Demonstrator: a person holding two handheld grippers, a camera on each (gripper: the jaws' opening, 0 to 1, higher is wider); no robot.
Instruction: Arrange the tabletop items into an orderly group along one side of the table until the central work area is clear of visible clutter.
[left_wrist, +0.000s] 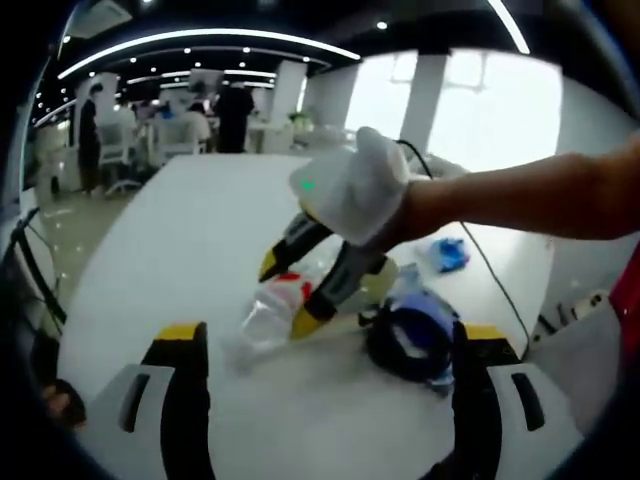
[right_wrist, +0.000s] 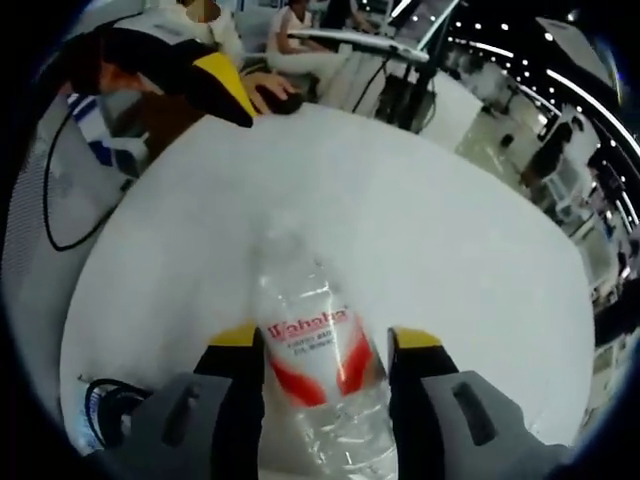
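While right gripper (right_wrist: 325, 350) clamps clear plastic red-label water bottle (right_wrist: 320, 370) mid white table (right_wrist: 450, 250), left gripper (left_wrist: 325, 345), jaws apart, empty; tidying unfinished.

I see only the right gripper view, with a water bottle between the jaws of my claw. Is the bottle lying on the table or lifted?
Observer: In the left gripper view the bottle seems to lie on the table, with the right claw around it.
Operator: What is near it?
Observer: A dark blue round thing lies beside it, by the right jaw of the left claw.
Operator: Anything farther?
Observer: A small blue thing lies beyond that one.
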